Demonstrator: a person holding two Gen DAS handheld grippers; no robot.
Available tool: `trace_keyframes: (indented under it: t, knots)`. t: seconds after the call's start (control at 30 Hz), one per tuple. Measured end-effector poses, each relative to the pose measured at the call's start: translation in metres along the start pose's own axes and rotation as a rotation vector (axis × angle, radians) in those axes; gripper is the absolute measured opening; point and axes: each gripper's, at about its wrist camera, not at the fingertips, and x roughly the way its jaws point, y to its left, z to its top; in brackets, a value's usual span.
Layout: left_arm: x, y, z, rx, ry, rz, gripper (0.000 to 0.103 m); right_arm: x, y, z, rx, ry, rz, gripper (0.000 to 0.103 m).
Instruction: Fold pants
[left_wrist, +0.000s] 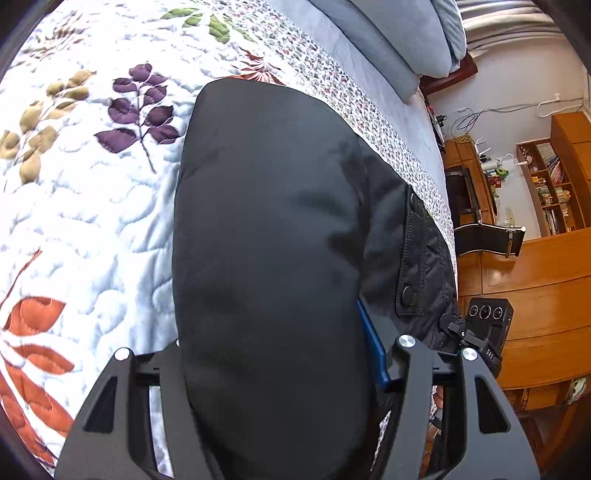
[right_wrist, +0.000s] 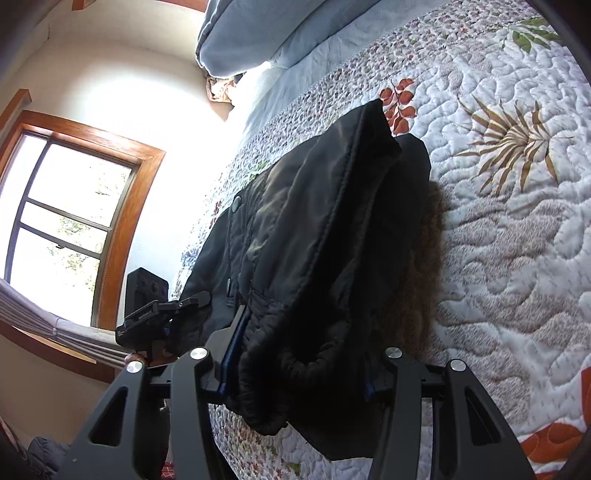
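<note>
The thick black padded pants (left_wrist: 269, 229) are lying on a white quilted bedspread with purple, orange and tan leaves sewn on it (left_wrist: 92, 206). The left gripper (left_wrist: 280, 369) is holding a fold of the black cloth between its two black fingers, and the cloth is filling the whole gap and spilling over the near edge of the left wrist view. One blue finger pad (left_wrist: 373, 347) is showing at the right side of the cloth. Whether that pad is pressing hard on the cloth is not clear. To the right of the fold, the waistband with a round black snap button (left_wrist: 408, 295) is resting near the edge of the bed. In the right wrist view, the right gripper (right_wrist: 295, 373) is squeezing a bunched, rolled edge of the same pants (right_wrist: 314, 236) between its fingers. The rest of the pants is stretching away toward the far side of the bed. A wooden-framed window (right_wrist: 70, 221) is shining brightly on the left. A pale blue pillow (right_wrist: 258, 33) is sitting at the far end of the bed.
</note>
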Motion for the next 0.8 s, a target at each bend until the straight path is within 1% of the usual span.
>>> trace_keyframes:
  t: [0.23,0.33,0.37,0.57,0.63,0.8]
  knots:
    - [0.027,-0.029,0.022,0.091,0.005,0.043,0.06,-0.017,-0.027,0.022,0.017,-0.03,-0.014,0.05]
    - [0.038,-0.038,0.026,0.12,0.002,0.057,0.061,-0.023,-0.033,0.028,0.017,-0.042,-0.024,0.05]
    - [0.041,-0.041,0.027,0.127,0.0,0.06,0.061,-0.032,-0.039,0.027,0.016,-0.046,-0.025,0.05]
    - [0.05,-0.051,0.032,0.178,-0.016,0.077,0.062,-0.041,-0.058,0.039,0.016,-0.061,-0.021,0.05]
    - [0.052,-0.054,0.032,0.193,-0.024,0.085,0.062,-0.043,-0.06,0.042,0.009,-0.063,-0.02,0.05]
    - [0.05,-0.059,0.026,0.226,-0.05,0.111,0.063,-0.036,-0.05,0.042,-0.007,-0.064,-0.013,0.05]
